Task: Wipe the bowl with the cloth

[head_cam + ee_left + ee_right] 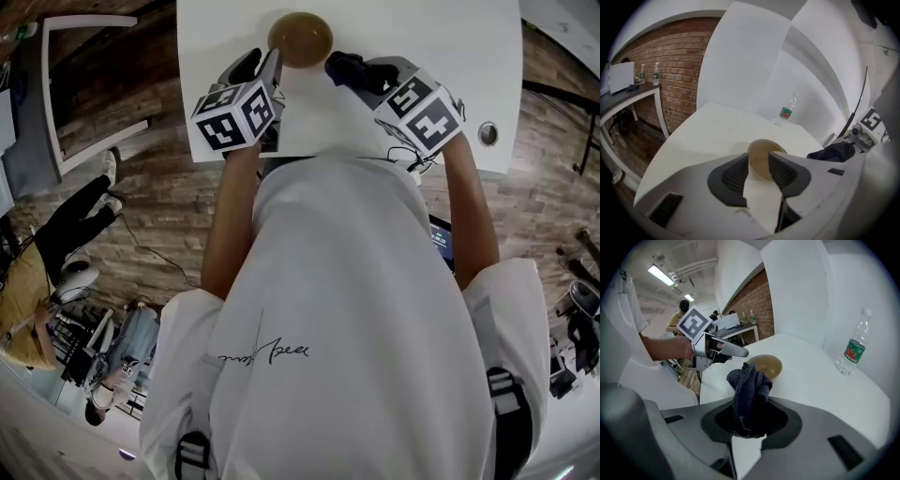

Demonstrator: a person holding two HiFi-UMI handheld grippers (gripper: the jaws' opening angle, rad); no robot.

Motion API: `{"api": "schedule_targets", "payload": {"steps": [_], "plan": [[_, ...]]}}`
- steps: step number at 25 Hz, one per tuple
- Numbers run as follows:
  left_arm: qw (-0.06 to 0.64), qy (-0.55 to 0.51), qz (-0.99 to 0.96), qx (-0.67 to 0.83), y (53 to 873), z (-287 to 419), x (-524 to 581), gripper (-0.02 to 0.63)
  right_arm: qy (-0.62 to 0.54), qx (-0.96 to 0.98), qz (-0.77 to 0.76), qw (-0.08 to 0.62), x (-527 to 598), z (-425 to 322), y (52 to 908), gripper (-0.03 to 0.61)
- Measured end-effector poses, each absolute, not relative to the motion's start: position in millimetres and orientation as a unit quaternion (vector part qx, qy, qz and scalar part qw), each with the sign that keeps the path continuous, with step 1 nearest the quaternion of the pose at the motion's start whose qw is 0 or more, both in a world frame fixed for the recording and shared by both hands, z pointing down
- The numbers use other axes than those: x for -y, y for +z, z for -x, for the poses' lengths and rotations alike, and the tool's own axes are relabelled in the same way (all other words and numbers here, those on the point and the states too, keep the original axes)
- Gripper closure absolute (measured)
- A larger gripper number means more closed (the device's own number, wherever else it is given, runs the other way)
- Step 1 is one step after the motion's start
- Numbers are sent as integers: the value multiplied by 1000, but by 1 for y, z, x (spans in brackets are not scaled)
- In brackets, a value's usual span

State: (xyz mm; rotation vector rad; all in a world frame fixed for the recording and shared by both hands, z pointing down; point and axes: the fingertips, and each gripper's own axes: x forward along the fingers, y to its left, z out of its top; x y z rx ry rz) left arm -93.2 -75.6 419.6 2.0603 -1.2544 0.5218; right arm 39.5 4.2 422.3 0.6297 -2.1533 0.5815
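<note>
Flanking bowl (pixel 300 37), left gripper (pixel 758 164) agape, right gripper (pixel 750 422) pinching cloth (pixel 749 390)

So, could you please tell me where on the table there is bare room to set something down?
The table is bare left of the bowl, and broadly between the bowl and the water bottle. It is crowded on the bowl's near side, with the open left gripper and the right gripper holding the cloth.
</note>
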Motion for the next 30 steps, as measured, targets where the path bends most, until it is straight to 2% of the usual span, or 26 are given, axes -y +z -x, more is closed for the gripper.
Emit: {"api": "schedule_targets", "payload": {"steps": [6, 9, 13, 15, 19, 24, 30], "plan": [[322, 169, -806, 467, 392, 80, 50, 468, 213, 854, -259, 398, -15, -50, 412, 486], [330, 145, -808, 465, 379, 77, 40, 514, 212, 856, -277, 380, -16, -53, 401, 486], [330, 110, -813, 466, 359, 72, 29, 529, 202, 863, -297, 356, -20, -56, 387, 486], [321, 99, -817, 468, 349, 70, 25, 543, 212, 865, -313, 330, -22, -57, 378, 488], [296, 85, -825, 473, 331, 65, 16, 612, 254, 863, -355, 256, -22, -60, 351, 488], [287, 56, -831, 473, 310, 61, 4, 615, 251, 872, -373, 192, -31, -53, 313, 488], [254, 14, -829, 498, 282, 67, -6, 615, 264, 874, -381, 149, -52, -36, 285, 489]]}}
